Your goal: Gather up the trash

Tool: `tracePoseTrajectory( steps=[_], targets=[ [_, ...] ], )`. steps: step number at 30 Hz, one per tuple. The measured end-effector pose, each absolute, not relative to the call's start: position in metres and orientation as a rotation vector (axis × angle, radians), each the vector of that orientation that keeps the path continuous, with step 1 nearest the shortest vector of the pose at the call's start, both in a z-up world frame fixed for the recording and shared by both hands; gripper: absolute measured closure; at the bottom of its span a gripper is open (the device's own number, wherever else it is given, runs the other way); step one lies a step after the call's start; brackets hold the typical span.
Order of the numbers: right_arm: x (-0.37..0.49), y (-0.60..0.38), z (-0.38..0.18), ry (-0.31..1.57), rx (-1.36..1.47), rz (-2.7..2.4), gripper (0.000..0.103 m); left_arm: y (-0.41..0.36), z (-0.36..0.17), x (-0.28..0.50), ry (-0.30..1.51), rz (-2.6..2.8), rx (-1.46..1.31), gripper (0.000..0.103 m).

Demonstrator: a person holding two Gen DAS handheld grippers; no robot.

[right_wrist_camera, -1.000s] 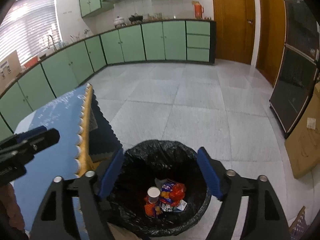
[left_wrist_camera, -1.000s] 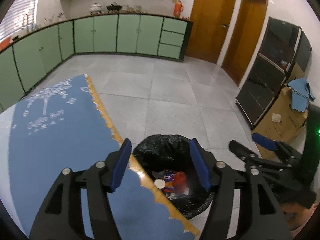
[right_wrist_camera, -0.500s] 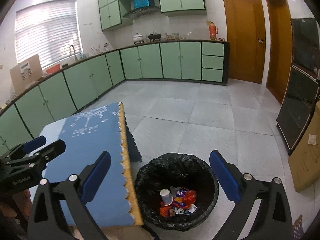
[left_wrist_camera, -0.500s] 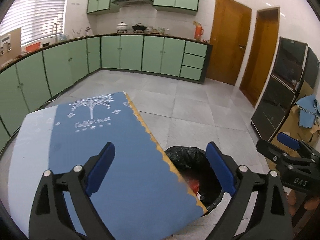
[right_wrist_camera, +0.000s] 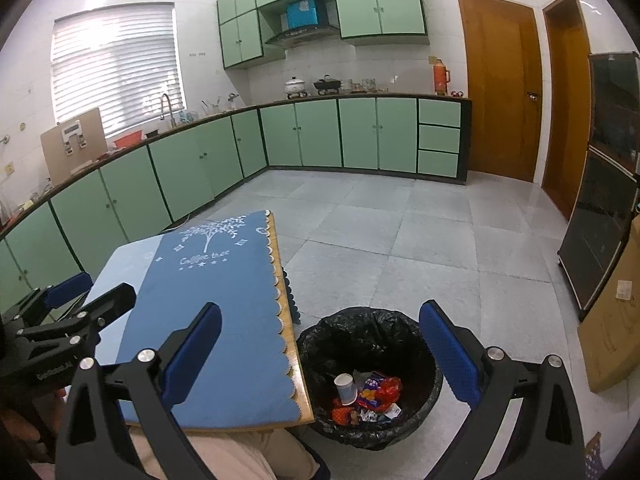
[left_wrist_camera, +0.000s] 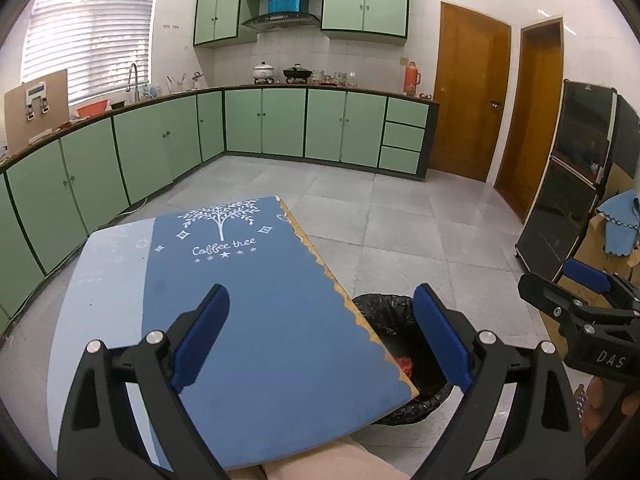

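A black-bagged trash bin (right_wrist_camera: pixel 370 336) stands on the floor at the table's right edge; it also shows in the left wrist view (left_wrist_camera: pixel 384 316). Inside lie a white paper cup (right_wrist_camera: pixel 344 388) and red, blue and orange wrappers (right_wrist_camera: pixel 378 394). My left gripper (left_wrist_camera: pixel 320 336) is open and empty above the blue tablecloth (left_wrist_camera: pixel 256 304). My right gripper (right_wrist_camera: pixel 320 352) is open and empty above the bin and the table's edge. The right gripper (left_wrist_camera: pixel 576 292) shows at the right of the left wrist view, the left gripper (right_wrist_camera: pixel 88 300) at the left of the right wrist view.
The table (right_wrist_camera: pixel 298 376) bears a blue "Coffee tree" cloth. Green cabinets (left_wrist_camera: pixel 280 128) line the far and left walls. Wooden doors (left_wrist_camera: pixel 472 100) stand at the back right. A black cabinet (left_wrist_camera: pixel 576 184) and cardboard boxes (right_wrist_camera: pixel 612 320) stand at the right. Grey floor tiles (right_wrist_camera: pixel 420 232) lie beyond.
Both grippers have risen and pulled back from over the bin. The views tilted up, so the table and the kitchen show more and the bin sits lower.
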State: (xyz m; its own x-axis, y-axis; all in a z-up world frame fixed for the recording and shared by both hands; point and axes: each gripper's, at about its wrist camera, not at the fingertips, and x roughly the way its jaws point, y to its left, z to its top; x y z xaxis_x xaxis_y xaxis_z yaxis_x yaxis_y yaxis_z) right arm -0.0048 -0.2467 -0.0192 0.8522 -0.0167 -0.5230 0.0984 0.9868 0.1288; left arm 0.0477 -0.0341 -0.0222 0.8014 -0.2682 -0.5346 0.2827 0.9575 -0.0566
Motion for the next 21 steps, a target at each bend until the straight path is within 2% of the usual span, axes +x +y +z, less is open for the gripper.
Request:
tracePoseTrajectory(
  steps=[21],
  targets=[
    [-0.021, -0.236, -0.010, 0.510, 0.132, -0.037, 0.006, -0.022, -0.012, 0.029, 0.526, -0.274, 0.017, 0.013]
  ],
)
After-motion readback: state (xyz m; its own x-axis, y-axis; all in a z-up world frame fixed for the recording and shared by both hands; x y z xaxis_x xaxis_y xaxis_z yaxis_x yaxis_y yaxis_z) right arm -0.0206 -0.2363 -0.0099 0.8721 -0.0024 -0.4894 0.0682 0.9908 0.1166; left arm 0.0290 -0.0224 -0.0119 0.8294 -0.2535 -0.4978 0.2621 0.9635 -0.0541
